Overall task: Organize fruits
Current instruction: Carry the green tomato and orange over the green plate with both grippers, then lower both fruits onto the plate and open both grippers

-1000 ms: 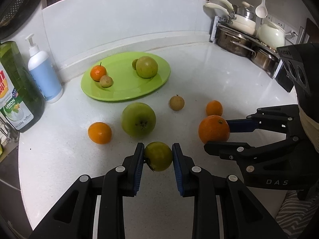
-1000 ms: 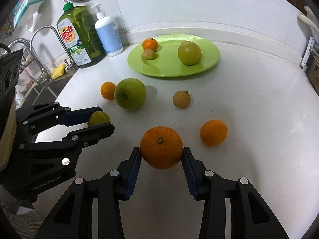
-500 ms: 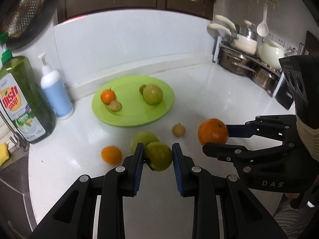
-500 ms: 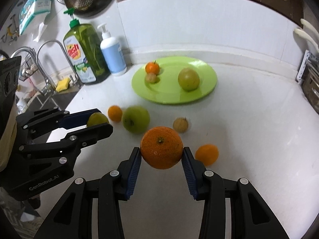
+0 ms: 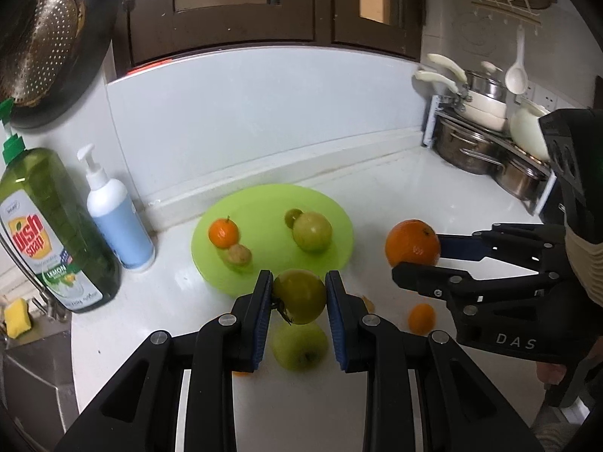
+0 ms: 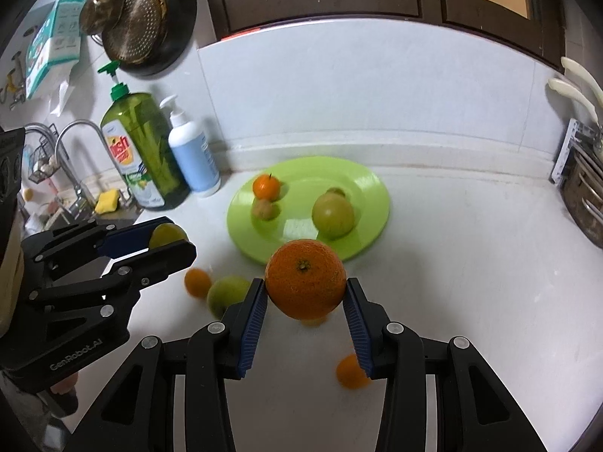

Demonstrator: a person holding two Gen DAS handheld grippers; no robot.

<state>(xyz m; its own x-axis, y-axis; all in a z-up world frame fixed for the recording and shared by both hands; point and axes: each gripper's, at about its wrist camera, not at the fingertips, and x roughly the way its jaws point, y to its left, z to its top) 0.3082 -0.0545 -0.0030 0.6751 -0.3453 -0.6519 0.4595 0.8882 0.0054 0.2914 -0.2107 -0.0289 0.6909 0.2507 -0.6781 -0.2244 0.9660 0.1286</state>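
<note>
Both of your claws have risen off the white tabletop (image 5: 384, 196) since the earlier frame. Your left claw (image 5: 299, 297) pinches the small round green fruit (image 5: 299, 295), your right claw (image 6: 306, 299) the large round orange (image 6: 305, 278), both held in the air short of the round lime-green plate (image 6: 361, 180), near its front rim.

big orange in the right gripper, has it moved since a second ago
Yes. The orange has been lifted off the counter and now overlaps the near rim of the plate, clamped in the right gripper.
</note>
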